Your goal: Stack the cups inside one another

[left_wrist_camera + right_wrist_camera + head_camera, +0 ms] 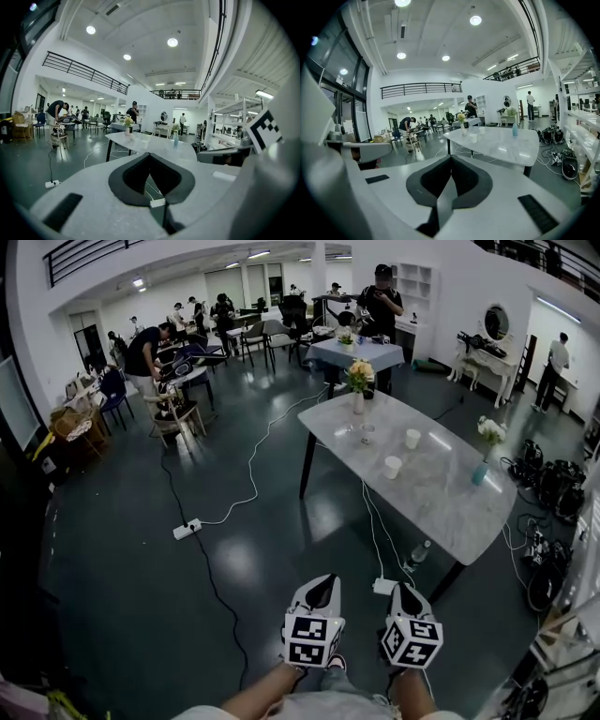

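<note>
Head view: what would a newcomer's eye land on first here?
The pale marble table stands out on the dark floor, right of centre, with the far white cup and near white cup apart on it. At the bottom, the left gripper and right gripper, both shut and empty, point toward it without reaching it.

No text or label can be read anywhere

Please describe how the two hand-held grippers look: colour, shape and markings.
Both the left gripper and right gripper have pale grey-white bodies with black-lined jaws tapering to a point. Each carries a cube with black-and-white square markers.
</note>
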Motion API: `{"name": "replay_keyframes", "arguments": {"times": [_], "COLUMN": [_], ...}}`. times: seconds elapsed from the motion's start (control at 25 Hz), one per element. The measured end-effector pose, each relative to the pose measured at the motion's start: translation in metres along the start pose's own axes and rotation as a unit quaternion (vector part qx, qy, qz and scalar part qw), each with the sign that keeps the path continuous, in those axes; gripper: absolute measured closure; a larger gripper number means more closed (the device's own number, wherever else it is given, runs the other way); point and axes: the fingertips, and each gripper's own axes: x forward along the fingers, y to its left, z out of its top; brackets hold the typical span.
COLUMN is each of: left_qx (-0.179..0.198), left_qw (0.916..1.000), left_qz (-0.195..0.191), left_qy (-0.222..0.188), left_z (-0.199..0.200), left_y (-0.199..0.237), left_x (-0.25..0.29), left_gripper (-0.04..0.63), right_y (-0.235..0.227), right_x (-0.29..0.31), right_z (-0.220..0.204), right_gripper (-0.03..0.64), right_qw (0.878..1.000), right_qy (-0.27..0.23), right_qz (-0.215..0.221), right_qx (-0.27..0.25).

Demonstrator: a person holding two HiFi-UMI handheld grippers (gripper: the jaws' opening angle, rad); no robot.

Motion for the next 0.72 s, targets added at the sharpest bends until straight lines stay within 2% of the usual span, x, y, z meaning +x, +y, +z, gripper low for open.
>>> {"name": "replay_keyframes", "arguments": {"times": [0.2, 0.72], "left_qx": [-0.006, -0.005], "left_qw": [0.9999, 0.9999], "left_qz": [-0.003, 0.011], "left_qy": [0.012, 0.01], "left_z": [0.008, 0.031], "left_y": [0.004, 0.007], "left_x": [0.043, 0.138], "left_gripper": [0.6, 0.6], "right_y": [-0.014, -0.066], "right_x": [0.038, 0.116], "right_z": [0.021, 0.053], "right_gripper": [0.609, 0.609], "right_qw": [1.0, 1.0], "right_qy": [0.003, 0.004], "right_qz": [0.008, 0.021], "right_qx": [-0.006, -0.006]}}
